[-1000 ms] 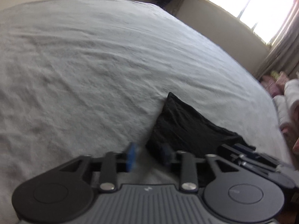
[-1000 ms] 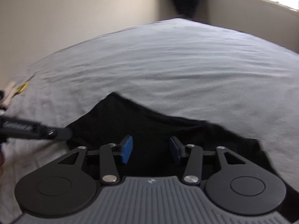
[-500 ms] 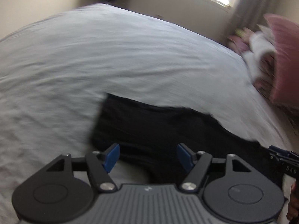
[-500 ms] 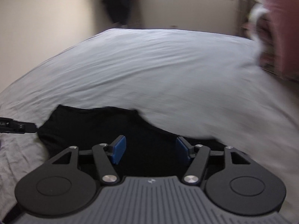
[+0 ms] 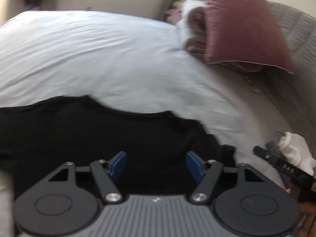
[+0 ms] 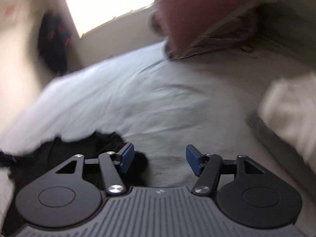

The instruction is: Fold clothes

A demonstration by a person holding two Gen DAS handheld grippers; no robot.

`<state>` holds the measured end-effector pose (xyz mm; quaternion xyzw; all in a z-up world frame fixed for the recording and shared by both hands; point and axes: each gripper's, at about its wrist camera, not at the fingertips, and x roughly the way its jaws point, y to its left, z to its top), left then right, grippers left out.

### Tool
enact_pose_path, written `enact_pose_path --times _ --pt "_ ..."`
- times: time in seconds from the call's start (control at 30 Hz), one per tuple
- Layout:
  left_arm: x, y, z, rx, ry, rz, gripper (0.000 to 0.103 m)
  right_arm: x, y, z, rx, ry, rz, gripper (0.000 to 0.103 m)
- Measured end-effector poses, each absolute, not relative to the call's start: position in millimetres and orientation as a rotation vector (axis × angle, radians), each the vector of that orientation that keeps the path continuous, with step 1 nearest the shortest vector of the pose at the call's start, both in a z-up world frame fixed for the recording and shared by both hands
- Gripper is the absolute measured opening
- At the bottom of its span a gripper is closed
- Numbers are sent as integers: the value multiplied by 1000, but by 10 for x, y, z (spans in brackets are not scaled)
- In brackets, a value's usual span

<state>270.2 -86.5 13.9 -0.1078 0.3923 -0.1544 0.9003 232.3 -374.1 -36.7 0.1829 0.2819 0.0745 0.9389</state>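
Observation:
A black garment (image 5: 98, 134) lies flat on the pale bed sheet (image 5: 98, 59). In the left wrist view my left gripper (image 5: 156, 165) hovers over its near part, open, nothing between the blue pads. The other gripper's black body (image 5: 284, 167) shows at the right edge beside a white cloth (image 5: 296, 152). In the right wrist view, which is blurred, my right gripper (image 6: 158, 160) is open over the sheet, its left pad above the black garment's edge (image 6: 88, 150). Nothing is held by either one.
A dusty pink pillow (image 5: 241, 27) and bundled bedding stand at the head of the bed, by a grey headboard (image 5: 296, 45). White folded fabric (image 6: 290, 114) lies at right in the right wrist view. A bright window (image 6: 106, 2) and dark hanging clothes (image 6: 53, 39) are behind.
Both views have swung to the right, toward the pillows. Both grippers have opened wider. The garment now lies left of the right gripper instead of under it.

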Motion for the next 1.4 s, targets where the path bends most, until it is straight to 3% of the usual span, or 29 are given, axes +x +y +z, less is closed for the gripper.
enact_pose_path --times 0.33,0.53,0.57,0.6,0.63,0.67,0.87,1.03,1.07,1.17,1.4 --pt "2832 -1221 -648 -394 669 -474 46 2425 -3788 -512 416 630 324 58" --pt "2856 -1210 -651 -409 643 -507 46 2532 -3559 -638 331 690 341 57" --pt "2874 -1181 -655 -426 652 -514 46 2534 -3523 -653 314 688 344 47" --pt "2892 -1145 -657 -449 664 -519 46 2544 -3486 -667 296 687 348 25" --pt "2910 -1108 -659 -473 678 -523 47 2545 -3464 -672 299 686 362 14" --pt "2929 -1071 -661 -497 692 -527 48 2544 -3448 -675 310 685 379 10" --pt "2985 -940 -704 -593 716 -541 50 2481 -3155 -534 312 621 526 10" --pt "3004 -934 -726 -607 719 -539 46 2483 -2701 -662 105 747 637 16" --pt "3008 -933 -730 -610 719 -539 46 2461 -2673 -647 82 750 660 20" --pt "3020 -930 -743 -618 721 -537 43 2372 -2769 -530 93 700 713 50" --pt "3031 -885 -756 -622 741 -523 34 2433 -3192 -465 184 611 538 54"
